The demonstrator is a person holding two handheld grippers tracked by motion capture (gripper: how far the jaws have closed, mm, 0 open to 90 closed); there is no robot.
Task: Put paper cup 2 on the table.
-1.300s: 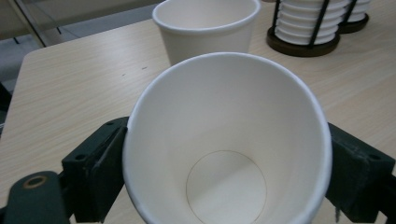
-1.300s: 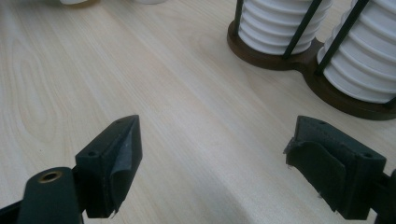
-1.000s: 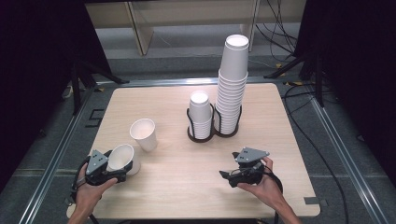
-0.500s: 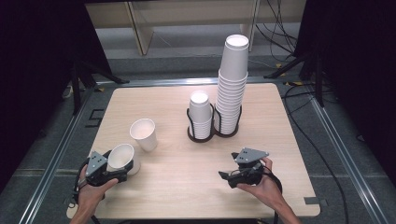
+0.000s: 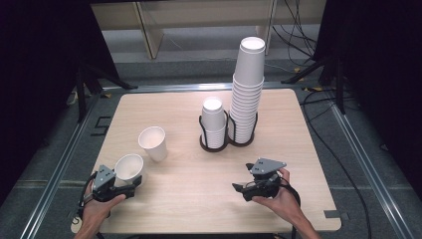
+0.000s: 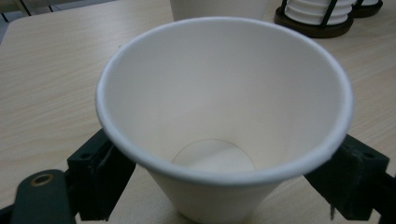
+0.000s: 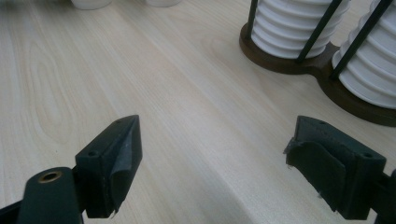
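The left tongs are sitting at the near left corner of the desk, and their jaws are flanking a white paper cup on both sides just under its rim; in the left gripper view the black pads are looking pressed to the wall, so I am calling that a hold on the cup, though how firm it is I cannot tell. The cup is standing mouth up with its base on or just above the desk. Here is the worry: thin paper walls are giving easily, and too hard a squeeze is going to buckle the rim into an oval, while too light a one is letting the tapered body slide down out of the jaws on any lift. Just beyond it a second cup is standing open side up, near enough that a careless swing forward is likely knocking it over. Over on the right, the other tongs are resting low in the hand with the jaws spread wide and nothing between them, only bare wood in front. Ahead of them the dark wire holder is carrying a short stack and a very tall stack, and that tall one is looking top-heavy; a bump to it or the holder's base could be sending cups spilling across the desk.
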